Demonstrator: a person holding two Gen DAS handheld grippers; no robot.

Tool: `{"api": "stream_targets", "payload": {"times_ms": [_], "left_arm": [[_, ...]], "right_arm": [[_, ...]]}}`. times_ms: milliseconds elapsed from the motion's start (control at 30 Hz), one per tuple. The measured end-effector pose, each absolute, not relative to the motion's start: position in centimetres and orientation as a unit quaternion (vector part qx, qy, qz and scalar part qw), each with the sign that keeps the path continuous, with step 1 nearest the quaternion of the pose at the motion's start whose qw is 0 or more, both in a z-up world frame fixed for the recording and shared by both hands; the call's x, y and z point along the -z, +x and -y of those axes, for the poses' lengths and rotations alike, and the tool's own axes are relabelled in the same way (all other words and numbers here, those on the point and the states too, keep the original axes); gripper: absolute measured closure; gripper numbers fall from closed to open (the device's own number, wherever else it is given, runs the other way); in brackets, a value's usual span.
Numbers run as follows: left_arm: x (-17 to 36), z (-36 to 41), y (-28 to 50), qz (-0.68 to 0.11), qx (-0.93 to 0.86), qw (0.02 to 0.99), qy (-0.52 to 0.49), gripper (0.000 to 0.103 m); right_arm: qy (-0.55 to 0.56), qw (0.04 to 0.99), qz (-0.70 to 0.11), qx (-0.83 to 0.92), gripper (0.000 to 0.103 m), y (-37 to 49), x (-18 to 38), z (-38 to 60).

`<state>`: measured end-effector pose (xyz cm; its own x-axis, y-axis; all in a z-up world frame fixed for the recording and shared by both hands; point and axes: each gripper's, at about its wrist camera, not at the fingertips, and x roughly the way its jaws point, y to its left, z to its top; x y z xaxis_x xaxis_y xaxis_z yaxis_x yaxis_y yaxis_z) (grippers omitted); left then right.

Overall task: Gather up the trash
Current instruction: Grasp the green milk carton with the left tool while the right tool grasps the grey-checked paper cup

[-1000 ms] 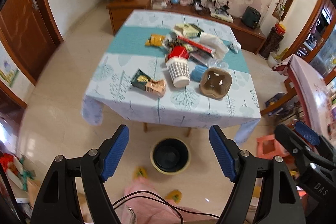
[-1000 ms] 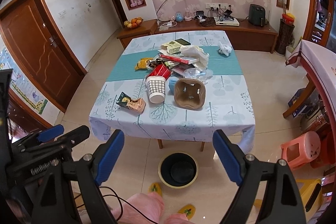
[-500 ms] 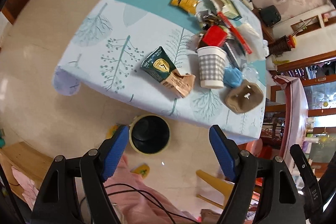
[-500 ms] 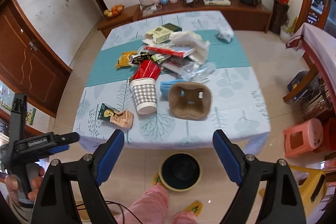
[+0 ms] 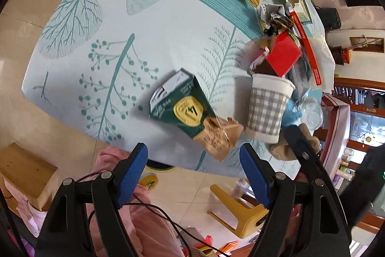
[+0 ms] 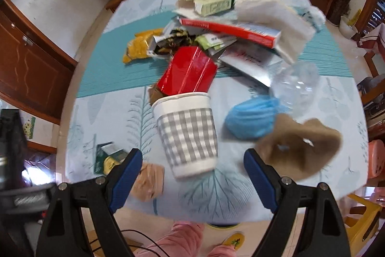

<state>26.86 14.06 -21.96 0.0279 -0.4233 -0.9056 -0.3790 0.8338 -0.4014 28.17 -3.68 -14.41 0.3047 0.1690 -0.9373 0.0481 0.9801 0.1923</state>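
Both tools gape wide with nothing between their pads: the left tool sits low in its frame beneath the crumpled green carton. The right tool frames the checked paper cup at lower centre, with the rest of the trash heaped on the counter above it.

Bright daylight, motion blur, fisheye-warped edges.
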Motion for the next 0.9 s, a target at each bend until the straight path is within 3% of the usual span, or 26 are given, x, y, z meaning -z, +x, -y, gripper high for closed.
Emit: {"api": "stream_targets", "payload": {"times_ms": [167,233,267,900], "left_arm": [[22.5,-14.6,27.4,-0.703,0.015,0.644,-0.302,0.026],[22.7,-14.5,27.7,-0.705,0.013,0.642,-0.300,0.026],[22.8,-14.4,27.8,-0.705,0.013,0.643,-0.299,0.026],[23.4,-13.7,27.9,-0.670,-0.070,0.633,-0.382,0.026]], "right_arm": [[0.081,0.787,-0.611,-0.036,0.021,29.8,17.1,2.9],[0.079,0.779,-0.621,-0.037,0.038,30.3,17.9,2.8],[0.082,0.776,-0.624,-0.039,0.039,30.5,18.1,2.8],[0.151,0.807,-0.569,-0.055,0.044,29.7,13.5,5.6]]}}
